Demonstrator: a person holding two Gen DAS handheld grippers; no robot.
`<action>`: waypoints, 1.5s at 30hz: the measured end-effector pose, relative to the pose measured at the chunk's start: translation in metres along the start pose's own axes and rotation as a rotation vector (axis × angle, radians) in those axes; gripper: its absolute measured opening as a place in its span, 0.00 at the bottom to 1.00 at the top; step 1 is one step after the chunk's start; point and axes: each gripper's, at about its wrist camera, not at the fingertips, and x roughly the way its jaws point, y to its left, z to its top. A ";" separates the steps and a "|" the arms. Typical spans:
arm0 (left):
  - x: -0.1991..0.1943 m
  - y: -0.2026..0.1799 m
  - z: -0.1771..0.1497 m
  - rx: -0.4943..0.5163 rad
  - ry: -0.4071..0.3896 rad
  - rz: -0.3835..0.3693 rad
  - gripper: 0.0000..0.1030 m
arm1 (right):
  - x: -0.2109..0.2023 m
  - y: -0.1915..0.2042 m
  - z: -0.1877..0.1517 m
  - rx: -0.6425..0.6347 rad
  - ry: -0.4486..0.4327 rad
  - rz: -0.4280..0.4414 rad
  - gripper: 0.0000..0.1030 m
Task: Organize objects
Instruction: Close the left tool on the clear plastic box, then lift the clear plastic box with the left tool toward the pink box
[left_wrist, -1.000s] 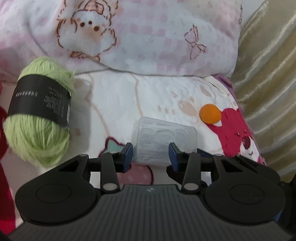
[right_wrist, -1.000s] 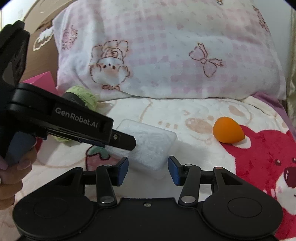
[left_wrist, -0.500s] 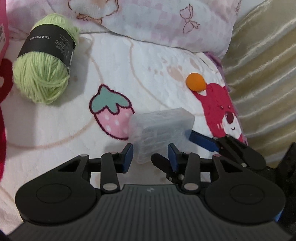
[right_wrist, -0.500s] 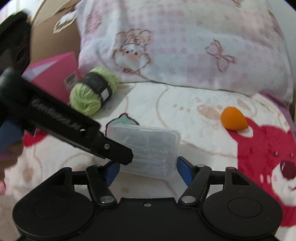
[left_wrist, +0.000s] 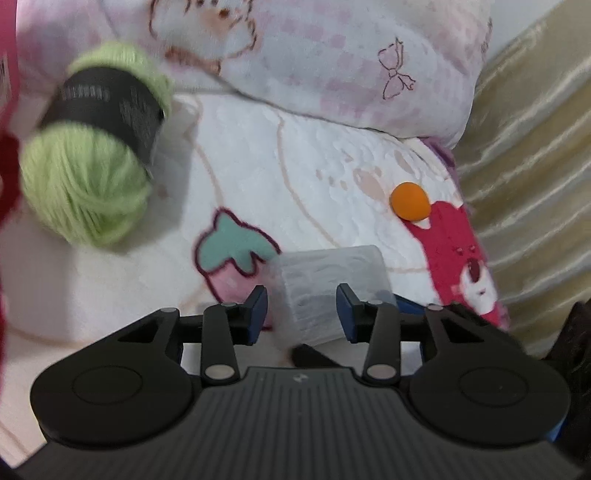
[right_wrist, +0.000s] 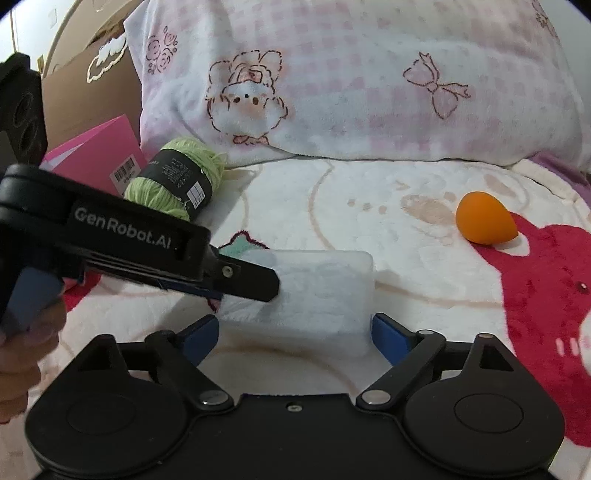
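Observation:
A clear plastic box (right_wrist: 321, 288) lies on the printed blanket (right_wrist: 406, 258). My right gripper (right_wrist: 295, 332) straddles its near side; the jaws are opening and stand wide, with a gap at each pad. My left gripper (left_wrist: 303, 308) comes in from the left in the right wrist view, one finger (right_wrist: 255, 277) across the box's left end. Its jaws are narrow and opening. In the left wrist view the box (left_wrist: 332, 273) sits partly between them, the left pad clear of it and the right finger overlapping it.
A green yarn ball (right_wrist: 173, 184) with a black label lies left of the box, by a pink booklet (right_wrist: 96, 155) and a cardboard box (right_wrist: 85, 96). An orange egg-shaped sponge (right_wrist: 484, 218) sits to the right. A pillow (right_wrist: 351, 81) bounds the far side; gold fabric (left_wrist: 535, 147) hangs at the right.
My right gripper's jaws have spread from narrow to wide around the clear box. In the left wrist view the box has swung from lying crosswise to pointing away, and the yarn looms closer.

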 end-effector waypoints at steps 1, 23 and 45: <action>0.001 0.000 0.000 -0.011 -0.002 0.001 0.40 | 0.002 0.000 0.001 -0.003 0.001 -0.002 0.91; 0.005 0.001 -0.001 -0.089 -0.004 -0.013 0.43 | 0.007 -0.003 0.002 0.034 -0.006 -0.024 0.93; -0.053 0.004 -0.034 -0.028 -0.050 0.057 0.44 | -0.019 0.052 -0.008 -0.059 -0.005 -0.016 0.92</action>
